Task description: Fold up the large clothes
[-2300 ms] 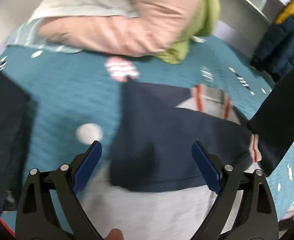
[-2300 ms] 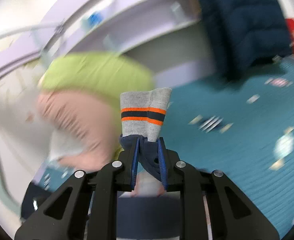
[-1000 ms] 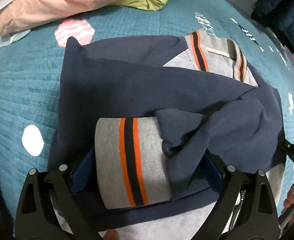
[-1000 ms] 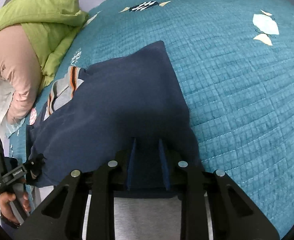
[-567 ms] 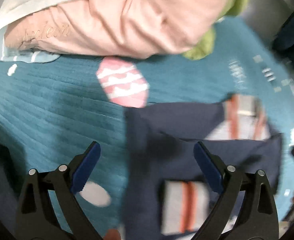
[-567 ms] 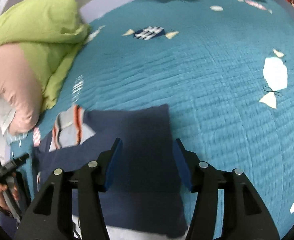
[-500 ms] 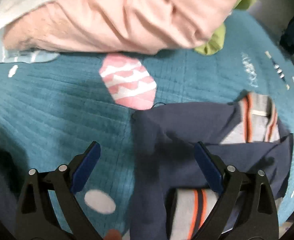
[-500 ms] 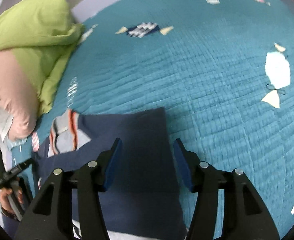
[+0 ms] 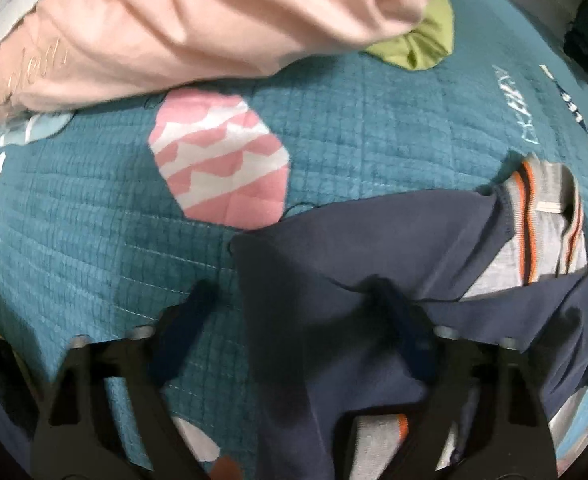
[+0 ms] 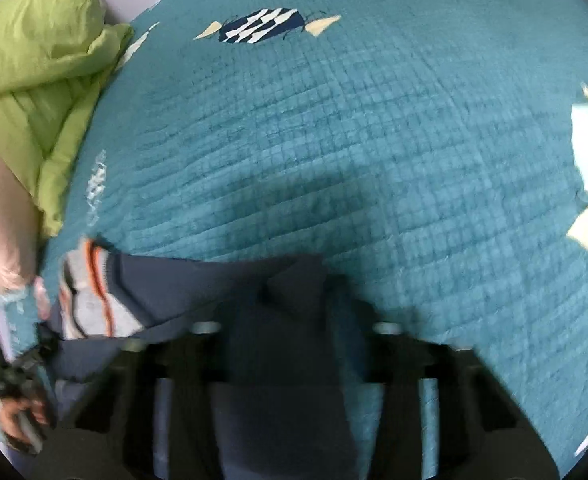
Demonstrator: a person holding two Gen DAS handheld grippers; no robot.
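A navy sweatshirt [image 9: 358, 272] with grey and orange striped trim lies partly folded on a teal quilted bedspread [image 9: 73, 240]. Its striped collar [image 9: 542, 232] points to the far right. My left gripper [image 9: 294, 316] is open, low over the sweatshirt's far left corner, one finger on the quilt and one over the navy cloth. In the right wrist view the sweatshirt [image 10: 197, 284] lies at the lower left. My right gripper [image 10: 289, 312] is open, its fingers straddling the sweatshirt's far right corner. The left gripper [image 10: 17, 392] and the hand that holds it show at the far left.
A pink garment [image 9: 213, 20] and a green quilt [image 9: 422, 48] are piled at the head of the bed. The green quilt also shows in the right wrist view [image 10: 33, 52]. Open teal bedspread [image 10: 374, 120] stretches beyond the sweatshirt.
Both grippers have dropped lower and closer to the sweatshirt's far corners. They were open half a second ago and stay open. The right one let go of the cloth about a second ago.
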